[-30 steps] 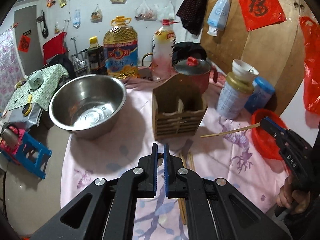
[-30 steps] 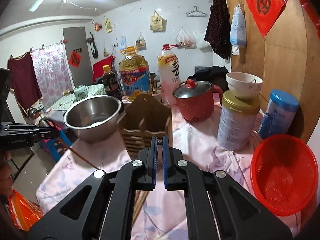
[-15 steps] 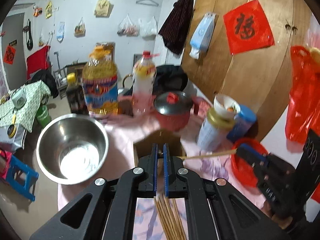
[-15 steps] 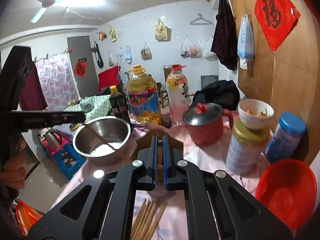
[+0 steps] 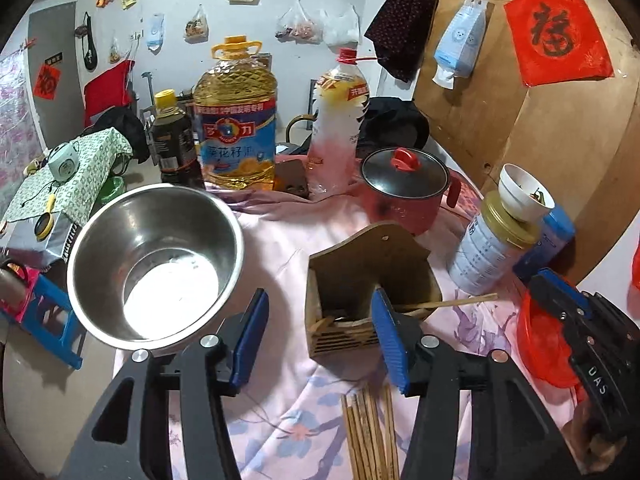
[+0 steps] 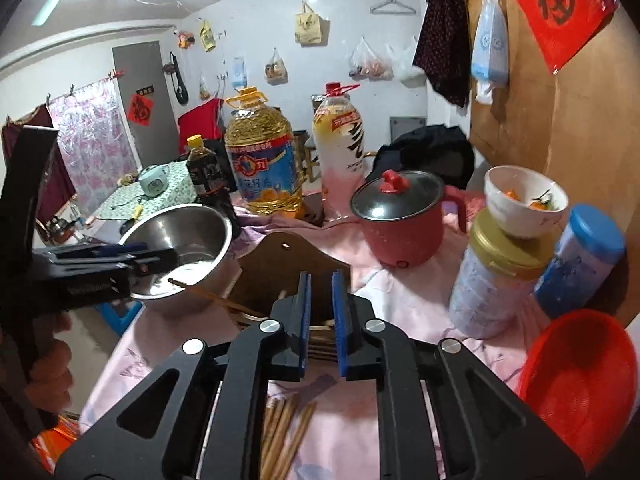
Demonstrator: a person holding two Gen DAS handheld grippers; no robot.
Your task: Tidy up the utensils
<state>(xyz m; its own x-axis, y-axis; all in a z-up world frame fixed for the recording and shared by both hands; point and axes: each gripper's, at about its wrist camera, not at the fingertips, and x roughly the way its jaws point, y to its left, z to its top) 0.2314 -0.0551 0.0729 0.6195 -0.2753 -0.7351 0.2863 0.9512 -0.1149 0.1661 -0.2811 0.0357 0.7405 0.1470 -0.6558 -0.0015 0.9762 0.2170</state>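
The left gripper (image 5: 320, 340) hovers low over the table with its blue-padded jaws spread wide and nothing between them, its right finger (image 5: 390, 344) overlapping the near right corner of the wooden holder (image 5: 360, 276). The right gripper (image 6: 321, 320) points at the same holder from the near side, its ribbed blue pads parted by a narrow gap and gripping nothing; a hand (image 6: 48, 364) shows at the left edge of the right wrist view beneath the other tool. One chopstick (image 5: 452, 303) leans out of the holder toward the right, its tip free in the air, and more sticks stand inside the slatted box. A loose bundle of chopsticks (image 5: 370, 432) lies flat on the pink floral cloth (image 5: 280, 248) just in front of the holder. The holder is brown wood with an arched back and a slotted front. To its left sits a shiny steel bowl (image 5: 156, 260), near the table's left edge; behind stands a red pot (image 5: 404, 188), and a red mesh basket (image 6: 580, 384) fills the near right corner.
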